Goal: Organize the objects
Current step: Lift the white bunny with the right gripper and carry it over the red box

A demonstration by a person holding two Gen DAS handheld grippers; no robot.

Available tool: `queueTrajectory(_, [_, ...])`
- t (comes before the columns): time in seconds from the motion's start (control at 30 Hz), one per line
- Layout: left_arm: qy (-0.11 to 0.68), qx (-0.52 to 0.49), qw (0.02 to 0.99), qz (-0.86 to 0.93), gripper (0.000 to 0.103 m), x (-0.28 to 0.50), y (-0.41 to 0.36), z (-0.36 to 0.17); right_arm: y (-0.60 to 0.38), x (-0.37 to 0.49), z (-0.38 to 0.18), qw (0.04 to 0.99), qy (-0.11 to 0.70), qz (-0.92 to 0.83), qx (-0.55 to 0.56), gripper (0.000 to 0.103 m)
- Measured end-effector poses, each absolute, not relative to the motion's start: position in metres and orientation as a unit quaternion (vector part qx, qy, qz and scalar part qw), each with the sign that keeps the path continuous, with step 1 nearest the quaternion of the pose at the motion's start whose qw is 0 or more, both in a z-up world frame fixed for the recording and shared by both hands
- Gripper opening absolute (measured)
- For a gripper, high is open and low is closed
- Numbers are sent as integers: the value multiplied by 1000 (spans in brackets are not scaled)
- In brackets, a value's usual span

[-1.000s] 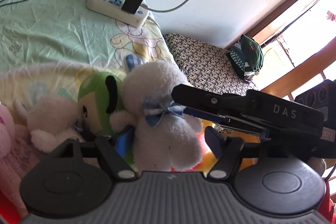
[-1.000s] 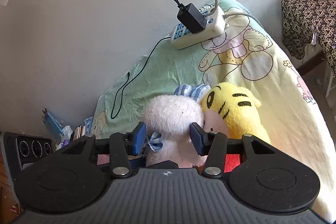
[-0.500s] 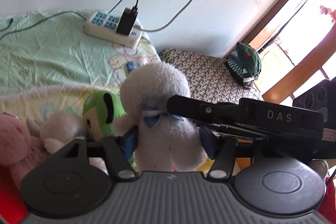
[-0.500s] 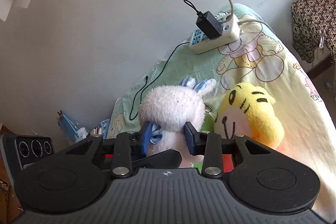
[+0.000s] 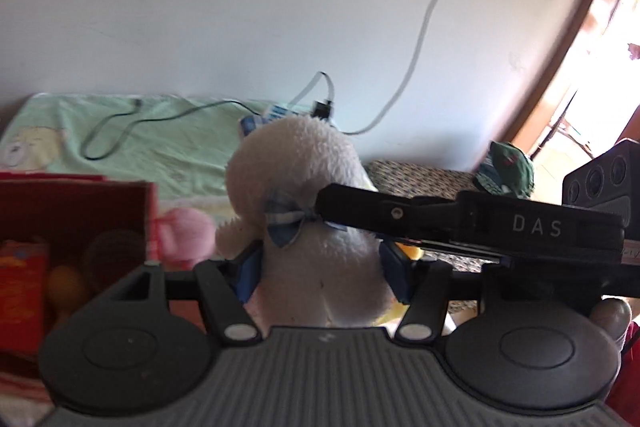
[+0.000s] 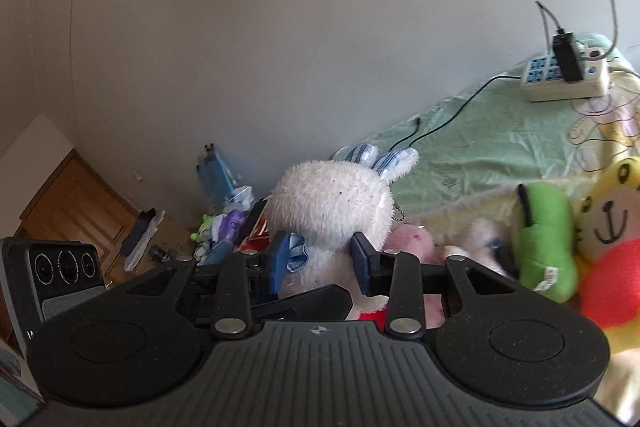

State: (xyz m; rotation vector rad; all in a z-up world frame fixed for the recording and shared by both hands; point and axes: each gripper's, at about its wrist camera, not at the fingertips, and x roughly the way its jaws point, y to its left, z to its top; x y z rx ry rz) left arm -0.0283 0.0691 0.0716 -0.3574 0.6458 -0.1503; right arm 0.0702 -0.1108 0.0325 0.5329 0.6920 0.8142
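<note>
Plush white rabbit [image 5: 308, 211] sits clamped between both of our hand-held grippers, left [image 5: 322, 273] and right [image 6: 320, 263], raised above the bed [image 6: 492, 143] near the red box [image 5: 76, 203]. We judge it light and squashy, best held at the body.

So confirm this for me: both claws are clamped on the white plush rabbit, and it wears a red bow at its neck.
One detail is wrong: the bow is blue checked, not red, as the left wrist view shows. The rest stands: the left claw and the right claw are both clamped on the white plush rabbit.
</note>
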Motion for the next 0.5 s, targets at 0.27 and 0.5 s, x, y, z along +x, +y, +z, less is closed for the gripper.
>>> queueTrajectory(0.27, [309, -180, 931, 75, 61, -80, 153, 68, -3, 80, 22, 789, 354, 436, 247, 37])
queueTrajectory(0.5, [355, -173, 906, 154, 61, -103, 227, 38, 80, 78, -3, 763, 395, 441, 258, 37])
